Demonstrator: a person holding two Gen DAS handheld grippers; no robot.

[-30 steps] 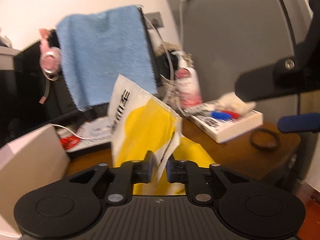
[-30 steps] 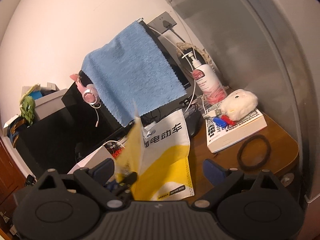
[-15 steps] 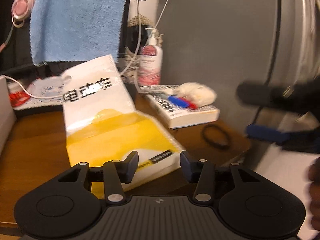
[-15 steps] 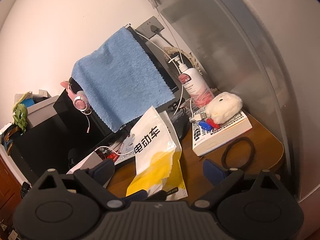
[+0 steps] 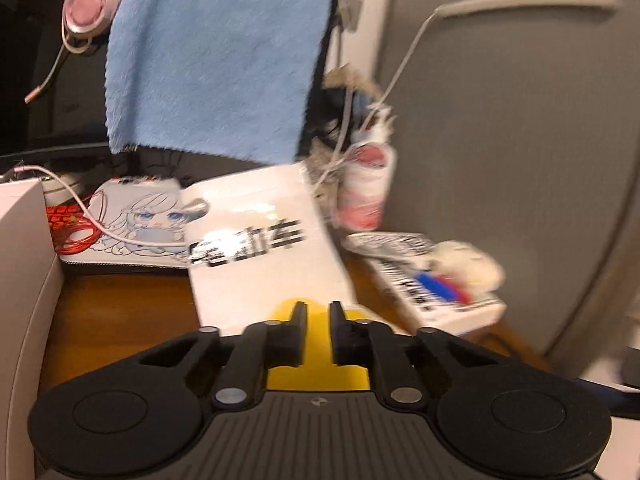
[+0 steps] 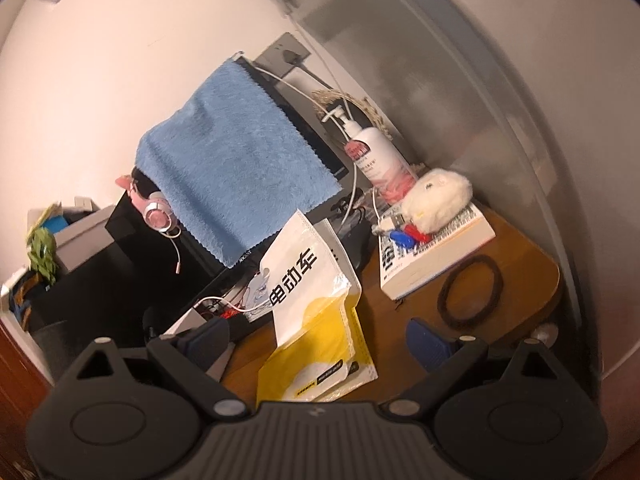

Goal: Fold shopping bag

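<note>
On the desk (image 6: 516, 264), left of the book (image 6: 436, 252), the bag (image 6: 316, 320) lies partly doubled. It looks light, thin and slippery; pinch a near corner. Left gripper (image 5: 318, 312) nearly closed, empty; right gripper (image 6: 316, 336) spread wide.

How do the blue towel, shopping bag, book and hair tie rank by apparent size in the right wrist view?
1. blue towel
2. shopping bag, though it sits nearer the camera, so true ranking is unsure
3. book
4. hair tie
</note>
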